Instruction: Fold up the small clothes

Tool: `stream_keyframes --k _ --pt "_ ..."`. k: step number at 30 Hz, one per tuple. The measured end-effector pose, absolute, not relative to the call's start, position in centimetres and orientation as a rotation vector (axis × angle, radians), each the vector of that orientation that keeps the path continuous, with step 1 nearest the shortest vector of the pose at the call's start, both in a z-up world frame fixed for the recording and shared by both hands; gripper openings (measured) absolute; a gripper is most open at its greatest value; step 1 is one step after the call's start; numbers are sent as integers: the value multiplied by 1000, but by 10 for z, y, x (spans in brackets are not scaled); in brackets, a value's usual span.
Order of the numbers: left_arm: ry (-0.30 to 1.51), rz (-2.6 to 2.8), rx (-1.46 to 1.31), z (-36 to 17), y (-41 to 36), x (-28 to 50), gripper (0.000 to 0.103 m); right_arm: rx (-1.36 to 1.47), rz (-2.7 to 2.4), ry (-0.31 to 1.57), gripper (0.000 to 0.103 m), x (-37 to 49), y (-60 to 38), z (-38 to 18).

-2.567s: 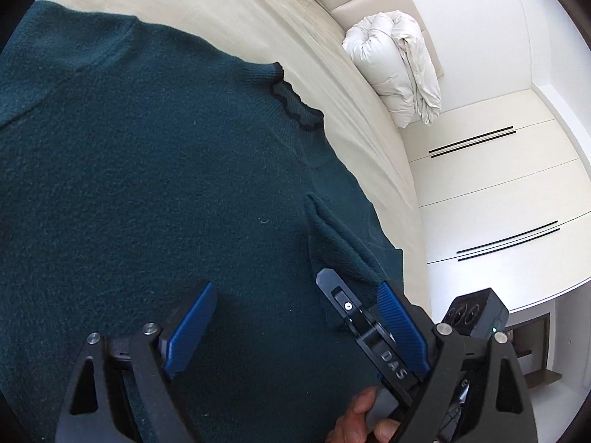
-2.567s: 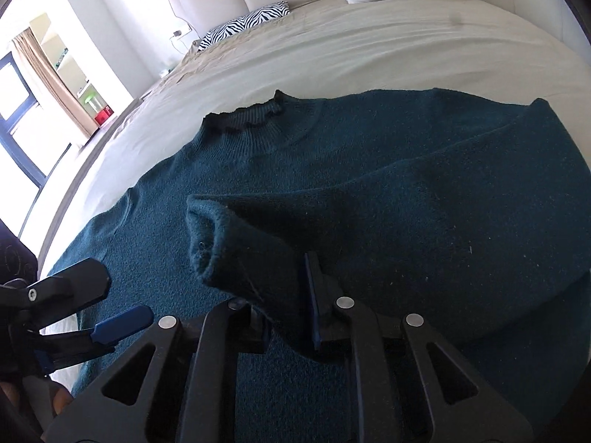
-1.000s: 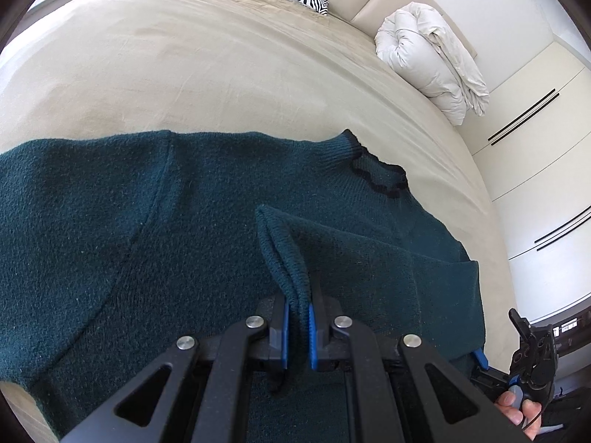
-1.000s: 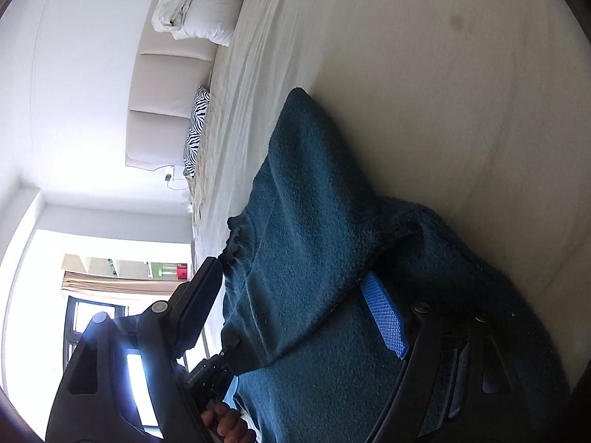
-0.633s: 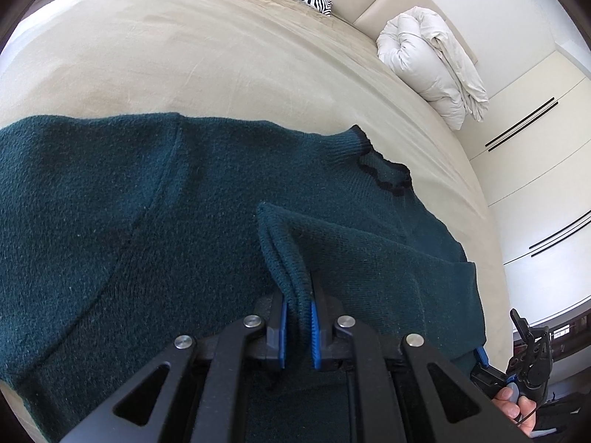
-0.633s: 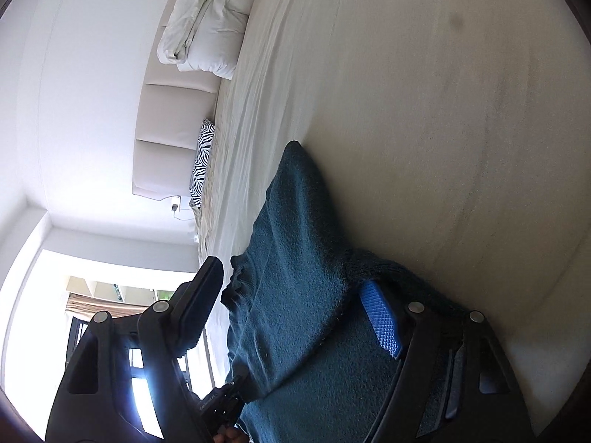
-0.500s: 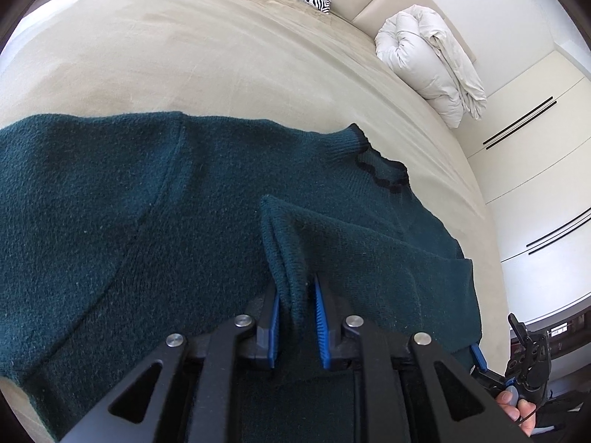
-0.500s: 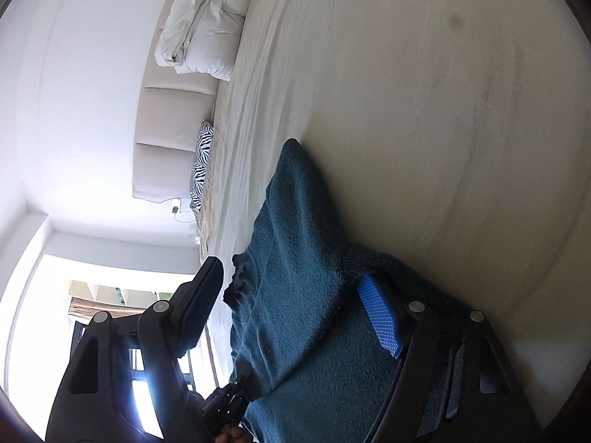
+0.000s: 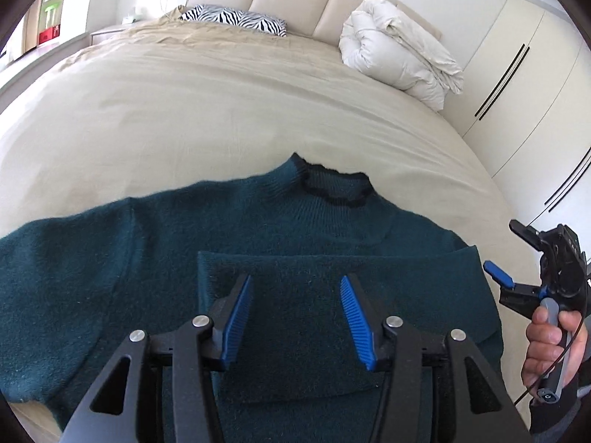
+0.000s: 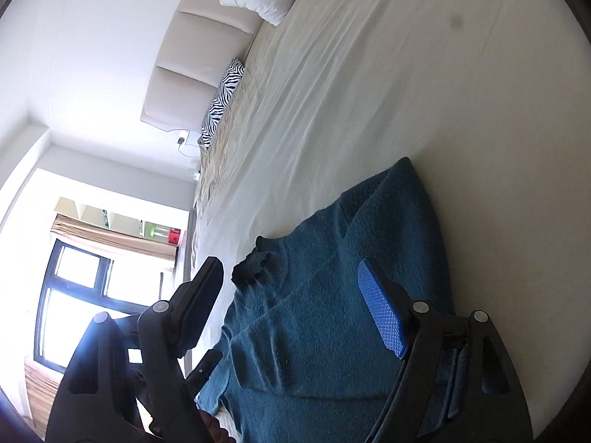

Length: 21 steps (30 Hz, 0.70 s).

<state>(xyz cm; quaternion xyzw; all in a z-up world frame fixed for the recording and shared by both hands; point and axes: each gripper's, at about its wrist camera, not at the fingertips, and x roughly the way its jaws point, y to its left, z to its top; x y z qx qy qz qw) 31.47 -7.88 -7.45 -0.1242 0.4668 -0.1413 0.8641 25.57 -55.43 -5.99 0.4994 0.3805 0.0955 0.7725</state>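
A dark teal knit sweater (image 9: 155, 243) lies flat on the bed, collar (image 9: 334, 184) toward the headboard. One sleeve (image 9: 332, 277) is folded across its chest. My left gripper (image 9: 293, 291) is open and empty just above that folded sleeve. My right gripper (image 10: 291, 288) is open and empty, tilted sideways over the sweater (image 10: 332, 317) near its side edge. It also shows at the right of the left wrist view (image 9: 517, 254), held in a hand.
The sweater rests on a beige bed sheet (image 9: 184, 103). A rolled white duvet (image 9: 399, 62) and a zebra pillow (image 9: 240, 18) lie by the headboard. White wardrobe doors (image 9: 517, 85) stand to the right. A window (image 10: 81, 295) is on the far side.
My left gripper has opened and let go of the sleeve cuff, which now lies flat across the chest. It has pulled back and up. The right gripper stays open.
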Motion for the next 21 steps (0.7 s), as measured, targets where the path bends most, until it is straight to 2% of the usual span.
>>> stream_keyframes --k 2,4,8,12,14,16,17,18,21 --pt "1019 -277 -231 -94 -85 320 48 1077 175 894 76 269 -557 -79" --pt "984 -271 -193 -99 -89 316 48 1080 191 901 74 264 -559 -95" --pt "958 -262 -142 -100 -97 313 49 1035 255 872 74 230 -558 -92" --pt "959 -276 -267 -91 -74 302 50 1025 245 884 74 199 -567 -90" --pt "921 -272 -341 -73 -49 282 51 1044 195 868 75 182 -575 -80" --pt "847 -222 -411 -53 -10 253 62 1046 207 788 76 159 -578 -58" --pt "812 -180 -462 -47 16 236 72 1047 222 751 76 146 -576 -47" --pt "781 -138 -524 -43 44 219 75 1050 234 732 76 135 -572 -38" --pt "740 -15 -745 -51 134 175 74 1042 288 726 76 109 -547 -18"
